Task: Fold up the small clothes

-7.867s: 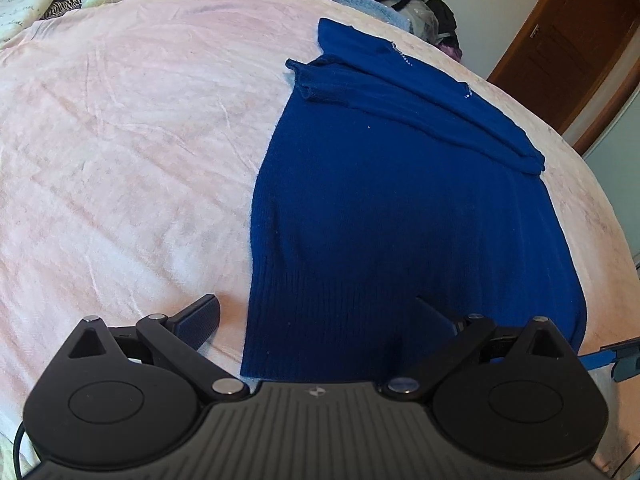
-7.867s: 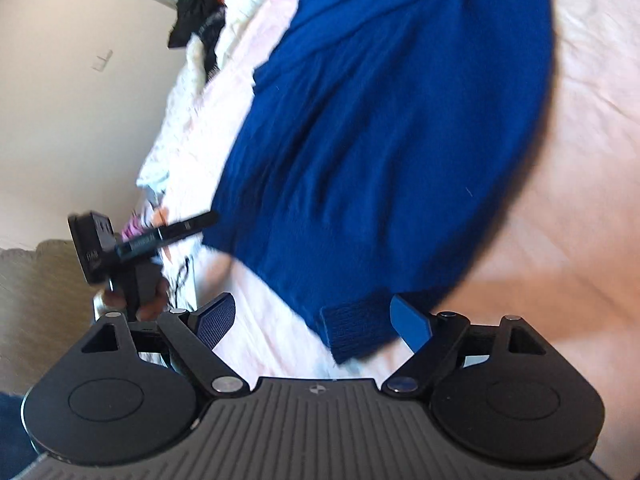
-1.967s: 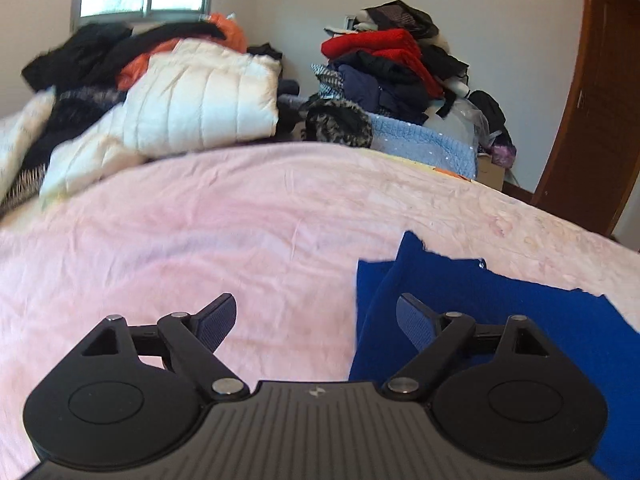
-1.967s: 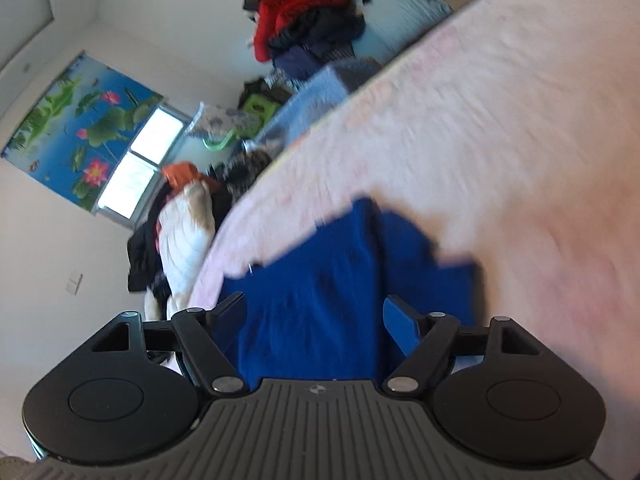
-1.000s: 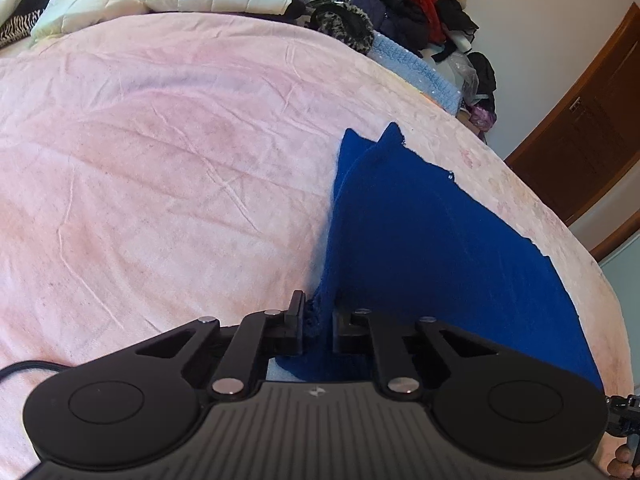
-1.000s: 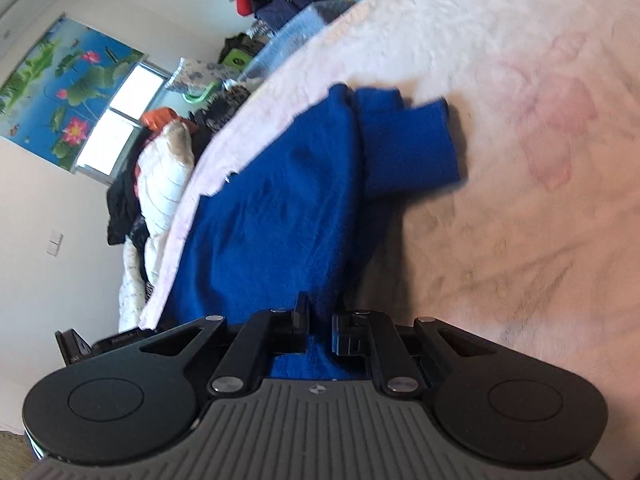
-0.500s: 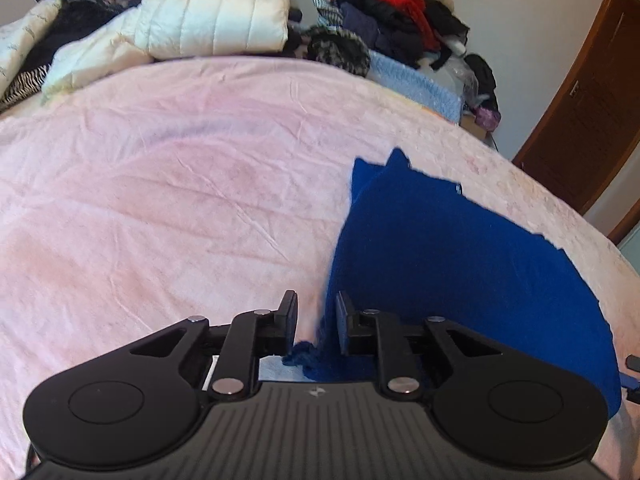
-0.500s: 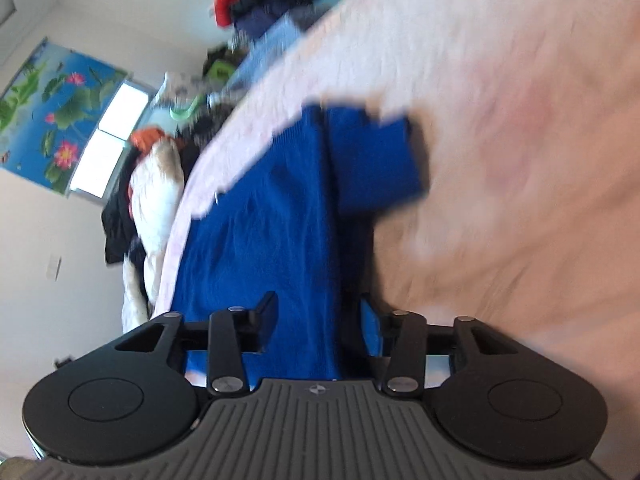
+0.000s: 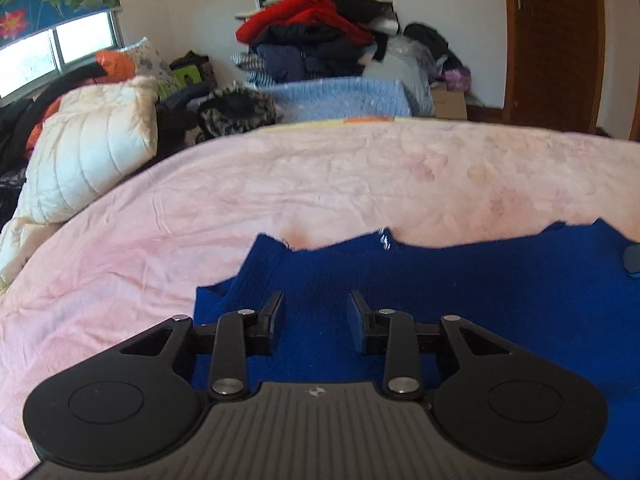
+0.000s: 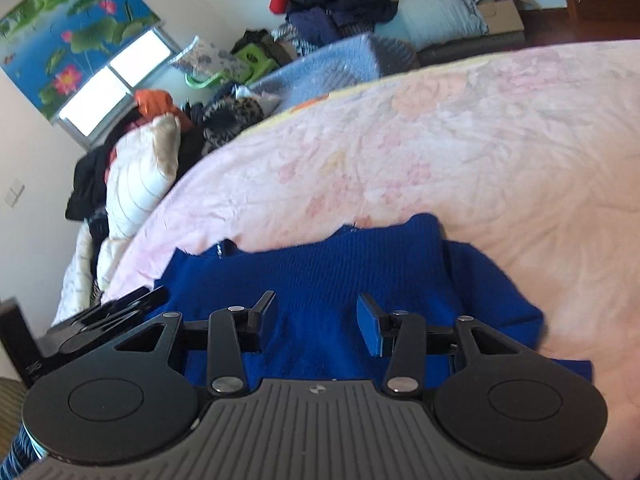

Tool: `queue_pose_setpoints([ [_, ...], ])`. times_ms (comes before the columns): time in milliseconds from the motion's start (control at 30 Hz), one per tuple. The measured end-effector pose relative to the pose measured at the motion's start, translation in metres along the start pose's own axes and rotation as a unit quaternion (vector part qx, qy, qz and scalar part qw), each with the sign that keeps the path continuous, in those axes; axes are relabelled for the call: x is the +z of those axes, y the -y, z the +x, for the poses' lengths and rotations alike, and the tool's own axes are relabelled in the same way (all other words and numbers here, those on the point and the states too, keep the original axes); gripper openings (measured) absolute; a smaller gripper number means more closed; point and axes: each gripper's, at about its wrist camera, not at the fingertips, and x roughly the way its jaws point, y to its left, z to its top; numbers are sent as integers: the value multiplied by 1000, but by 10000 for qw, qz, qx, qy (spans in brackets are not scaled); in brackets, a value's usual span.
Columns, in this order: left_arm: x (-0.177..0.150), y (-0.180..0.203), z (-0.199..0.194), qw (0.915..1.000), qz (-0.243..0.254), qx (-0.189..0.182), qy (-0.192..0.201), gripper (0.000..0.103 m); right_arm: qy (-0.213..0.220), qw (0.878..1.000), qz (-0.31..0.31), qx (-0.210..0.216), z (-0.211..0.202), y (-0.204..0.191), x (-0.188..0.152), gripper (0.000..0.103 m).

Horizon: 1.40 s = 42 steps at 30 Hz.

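A dark blue knit sweater (image 9: 460, 292) lies folded on the pink bed sheet (image 9: 320, 184). It also shows in the right wrist view (image 10: 320, 276), with a sleeve end sticking out at the right. My left gripper (image 9: 315, 312) is open and empty, just above the sweater near its left end. My right gripper (image 10: 316, 312) is open and empty above the sweater's right part. The left gripper's body (image 10: 108, 316) shows at the left in the right wrist view. A blue finger pad of the right gripper (image 9: 632, 258) shows at the right edge of the left wrist view.
A white quilted jacket (image 9: 88, 152) and dark clothes lie at the bed's far left. A heap of red and dark clothes (image 9: 316, 40) and a light blue knit (image 9: 340, 98) stand behind the bed. A brown door (image 9: 556, 40) is at the right.
Both grippers have opened and let go of the sweater's edge. Both cameras have tilted up and now face the far wall. The sweater lies folded on the sheet.
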Motion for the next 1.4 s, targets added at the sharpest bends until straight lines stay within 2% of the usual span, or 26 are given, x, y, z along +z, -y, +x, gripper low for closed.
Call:
queue_pose_setpoints([
  [67, -6, -3, 16, 9996, -8, -107, -244, 33, -185, 9995, -31, -260, 10, 8, -4, 46],
  [133, -13, -9, 16, 9997, 28, -202, -133, 37, -148, 9998, 4, -140, 9, 20, -7, 38],
  [200, -19, -18, 16, 9993, -158, -331, -87, 38, -128, 9995, 300, 3, 9, 32, -6, 28],
  [233, -20, -20, 15, 9990, -216, -381, -66, 38, -102, 9995, 288, 36, 8, 34, -8, 27],
  [300, -21, -17, 14, 9993, -182, -322, -29, 38, -82, 9993, 351, 20, 7, 35, -8, 24],
  [367, -19, -6, 11, 10000, 16, -94, -7, 39, -9, 9983, 576, -131, 1, 32, -10, 24],
  [433, -17, 3, 3, 9997, 170, 188, -57, 40, 177, 9982, 477, -319, -15, 18, -16, 36],
  [500, -16, 6, -18, 9997, 157, 194, -21, 39, 421, 9984, 103, -353, -38, -2, -31, 47],
  [600, -29, 6, -53, 10000, 49, 13, 5, 40, 580, 9979, -208, -176, -63, -24, -57, 50],
  [700, -48, 9, -70, 9999, 35, -46, -135, 40, 538, 9974, -423, -224, -69, -37, -77, 52],
  [733, -54, 9, -72, 9997, 13, -86, -215, 40, 478, 9971, -495, -326, -67, -39, -81, 56],
  [900, -70, 10, -68, 9990, -84, -167, -407, 40, 164, 9932, -760, -870, -38, -37, -100, 54],
  [933, -72, 9, -67, 9989, -140, -195, -410, 40, 271, 9934, -771, -807, -37, -36, -104, 55],
  [1000, -72, 6, -63, 9984, -236, -267, -435, 41, 336, 9939, -821, -648, -36, -36, -109, 68],
  [1100, -71, 0, -58, 9979, -357, -341, -413, 46, 301, 9912, -1061, -730, -33, -45, -111, 74],
  [1167, -68, -2, -60, 9976, -374, -351, -457, 46, 274, 9896, -1067, -925, -36, -53, -109, 73],
  [1200, -68, -6, -65, 9972, -476, -336, -465, 46, 306, 9897, -1000, -977, -41, -56, -109, 71],
  [1300, -77, -28, -94, 9946, -887, -481, -237, 46, 507, 9917, -983, -654, -65, -64, -120, 71],
  [1367, -90, -51, -112, 9885, -1388, -592, -71, 51, 507, 9899, -1151, -648, -72, -66, -130, 75],
  [1400, -99, -66, -119, 9826, -1771, -563, -47, 56, 448, 9886, -1260, -695, -71, -66, -134, 76],
])
